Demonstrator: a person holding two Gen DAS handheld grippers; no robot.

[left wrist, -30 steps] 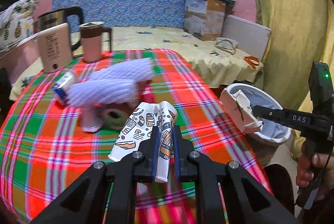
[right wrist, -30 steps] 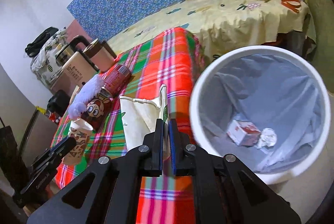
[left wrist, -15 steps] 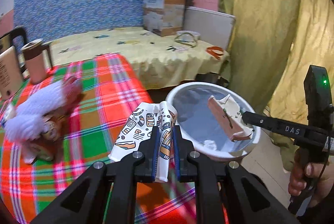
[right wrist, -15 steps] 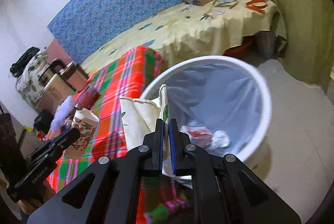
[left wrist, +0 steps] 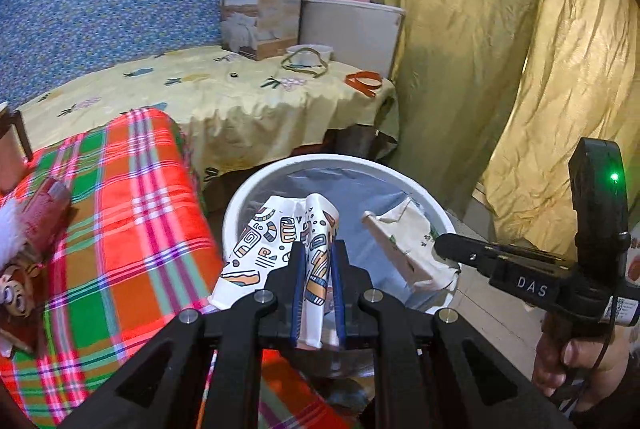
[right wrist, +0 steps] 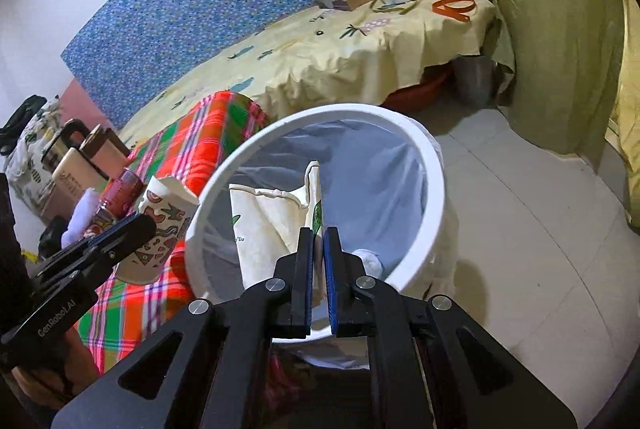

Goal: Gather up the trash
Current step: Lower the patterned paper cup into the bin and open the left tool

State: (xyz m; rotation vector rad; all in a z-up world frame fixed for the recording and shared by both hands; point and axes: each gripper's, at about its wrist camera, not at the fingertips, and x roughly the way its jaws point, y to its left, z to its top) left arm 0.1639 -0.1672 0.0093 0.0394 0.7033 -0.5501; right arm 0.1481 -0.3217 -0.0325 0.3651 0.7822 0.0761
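Note:
My left gripper is shut on a crushed patterned paper cup and holds it over the near rim of the white trash bin. My right gripper is shut on a flattened cream carton and holds it above the bin's opening. In the left wrist view the carton hangs over the bin's right side. In the right wrist view the cup sits just left of the bin. White crumpled trash lies inside the bin.
The plaid-covered table is left of the bin, with a red can and white foam net and a kettle on it. A yellow-covered bed lies behind. A yellow curtain hangs on the right. Tiled floor lies right of the bin.
Both grippers have swung right from the table toward the bin, carrying the cup and the carton. Both items now hang over the bin's opening.

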